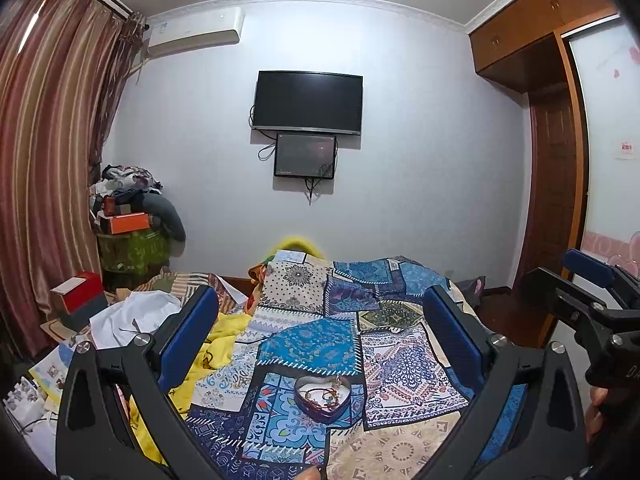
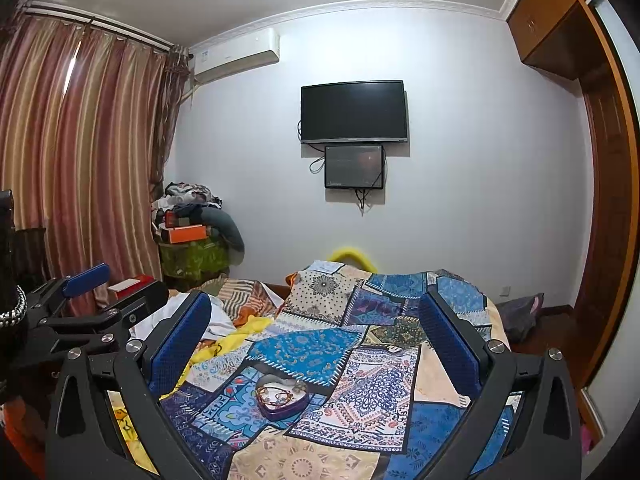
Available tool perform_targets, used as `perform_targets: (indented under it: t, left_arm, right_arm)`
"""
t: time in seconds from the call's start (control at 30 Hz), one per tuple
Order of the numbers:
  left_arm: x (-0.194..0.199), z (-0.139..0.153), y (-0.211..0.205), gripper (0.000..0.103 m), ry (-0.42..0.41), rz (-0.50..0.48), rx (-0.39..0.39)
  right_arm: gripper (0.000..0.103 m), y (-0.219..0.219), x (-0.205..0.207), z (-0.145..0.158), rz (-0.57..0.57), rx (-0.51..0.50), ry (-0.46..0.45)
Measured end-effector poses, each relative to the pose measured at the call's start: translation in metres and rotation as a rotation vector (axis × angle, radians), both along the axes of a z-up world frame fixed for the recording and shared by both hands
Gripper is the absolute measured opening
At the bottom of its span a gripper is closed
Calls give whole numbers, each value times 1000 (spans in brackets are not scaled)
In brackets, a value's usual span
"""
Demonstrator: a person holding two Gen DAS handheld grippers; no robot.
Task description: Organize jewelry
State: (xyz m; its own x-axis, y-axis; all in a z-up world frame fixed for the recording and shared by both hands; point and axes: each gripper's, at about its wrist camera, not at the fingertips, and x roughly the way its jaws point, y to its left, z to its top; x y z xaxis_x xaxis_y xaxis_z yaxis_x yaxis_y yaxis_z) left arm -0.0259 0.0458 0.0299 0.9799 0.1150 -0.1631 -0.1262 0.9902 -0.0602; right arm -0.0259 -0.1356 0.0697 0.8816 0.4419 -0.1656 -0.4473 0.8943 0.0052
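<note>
Jewelry (image 1: 325, 394) tangles inside purple heart-shaped tin (image 1: 316, 410) on quilt (image 1: 404, 368).

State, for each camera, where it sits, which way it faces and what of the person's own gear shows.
Left wrist: on the left hand-held gripper, facing across the bed; right hand-held gripper at right edge.
Right wrist: on the right hand-held gripper, same direction; left hand-held gripper at left.
Shared: heart-shaped box, wall TV.

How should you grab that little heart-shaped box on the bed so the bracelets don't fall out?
Probably grip the heart-shaped tin by its low upright wall, one finger on each outer side, coming straight down from above. It sits flat and open-topped on the patchwork bedspread with bracelets loose inside, so keeping it level matters. Both the left gripper and right gripper are open.
</note>
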Motion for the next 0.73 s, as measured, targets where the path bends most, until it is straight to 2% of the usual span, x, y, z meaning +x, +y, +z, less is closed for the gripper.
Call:
perform_targets:
  t: [0.73]
  left_arm:
    - [0, -1, -2, 102, 6, -14, 11]
  right_arm:
    - [103, 3, 1, -4, -3, -2, 15]
